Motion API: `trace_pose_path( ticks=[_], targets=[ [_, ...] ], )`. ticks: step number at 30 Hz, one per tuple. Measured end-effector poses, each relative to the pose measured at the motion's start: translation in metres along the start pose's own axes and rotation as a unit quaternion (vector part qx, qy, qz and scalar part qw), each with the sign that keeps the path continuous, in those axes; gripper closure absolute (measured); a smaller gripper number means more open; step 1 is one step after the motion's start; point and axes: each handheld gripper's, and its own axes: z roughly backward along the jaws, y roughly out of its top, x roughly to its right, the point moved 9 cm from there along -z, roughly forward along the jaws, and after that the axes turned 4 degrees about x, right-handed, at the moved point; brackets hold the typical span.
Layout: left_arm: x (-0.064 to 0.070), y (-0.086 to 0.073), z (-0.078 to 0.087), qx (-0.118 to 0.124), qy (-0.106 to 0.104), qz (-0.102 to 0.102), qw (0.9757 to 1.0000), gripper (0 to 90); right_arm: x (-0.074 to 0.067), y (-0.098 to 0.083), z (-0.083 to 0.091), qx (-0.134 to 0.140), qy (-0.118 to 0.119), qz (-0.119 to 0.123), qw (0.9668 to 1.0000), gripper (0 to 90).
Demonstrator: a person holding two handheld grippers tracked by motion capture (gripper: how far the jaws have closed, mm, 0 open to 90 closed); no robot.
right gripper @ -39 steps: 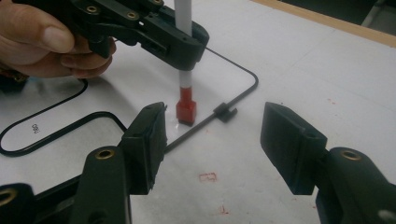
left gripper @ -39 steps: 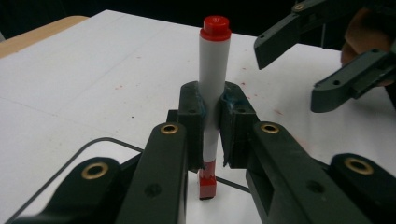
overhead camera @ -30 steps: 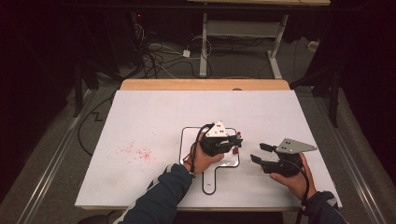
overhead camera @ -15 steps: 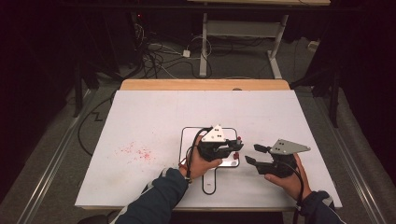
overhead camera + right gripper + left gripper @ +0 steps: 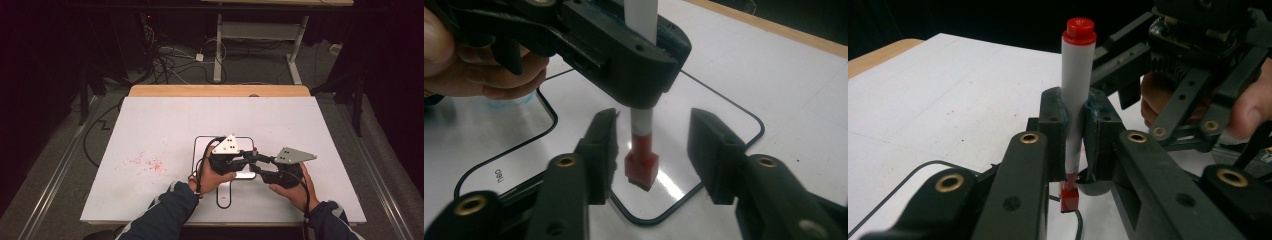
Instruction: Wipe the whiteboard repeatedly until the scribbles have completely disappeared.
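Observation:
A white marker (image 5: 1075, 90) with a red top and a red square-ended cap (image 5: 642, 162) at the bottom stands upright. My left gripper (image 5: 1075, 135) is shut on its barrel, above the small whiteboard (image 5: 200, 145). In the high view the left gripper (image 5: 247, 159) and right gripper (image 5: 256, 165) meet tip to tip at the marker (image 5: 254, 150). My right gripper (image 5: 651, 150) has its jaws on either side of the red cap, with a gap on each side. Its jaws have just been closing. The left gripper's fingers (image 5: 614, 55) hang over them.
The black-rimmed whiteboard lies on a large white table (image 5: 150, 120), near its front edge. Red scribble marks (image 5: 147, 162) stain the table to the left. A wooden strip (image 5: 220, 90) runs along the far edge, with cables and a desk frame on the floor beyond.
My right gripper has moved left toward the left gripper until its jaws flank the marker's lower end. The left gripper has kept its hold on the marker.

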Motion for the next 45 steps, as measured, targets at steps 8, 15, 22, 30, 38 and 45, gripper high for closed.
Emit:
trace_pose_path(
  ticks=[8, 15, 22, 30, 38, 45],
  targets=[
    [-0.001, 0.003, 0.001, 0.006, 0.013, 0.017, 0.9998, 78.7, -0.003, 0.004, -0.003, 0.012, -0.007, 0.012, 0.9998, 78.2],
    [-0.003, 0.001, -0.001, 0.013, 0.017, 0.036, 0.9991, 78.6, -0.003, 0.003, -0.002, 0.008, -0.013, 0.012, 0.9998, 81.6],
    [-0.01, 0.002, 0.003, 0.015, 0.053, 0.027, 0.9981, 56.5, 0.001, -0.001, -0.002, -0.017, -0.018, -0.018, 0.9995, 81.8],
    [-0.021, -0.007, 0.054, -0.024, 0.142, -0.062, 0.9877, 32.6, 0.017, -0.013, -0.001, -0.064, -0.039, -0.089, 0.9932, 81.8],
    [-0.042, -0.04, 0.138, -0.065, 0.228, -0.084, 0.968, 27.8, 0.029, -0.028, -0.011, -0.11, -0.049, -0.141, 0.9827, 81.7],
    [-0.051, -0.077, 0.185, -0.106, 0.282, -0.068, 0.9511, 25.5, 0.032, -0.029, -0.022, -0.12, -0.054, -0.152, 0.9796, 81.2]
  ],
)
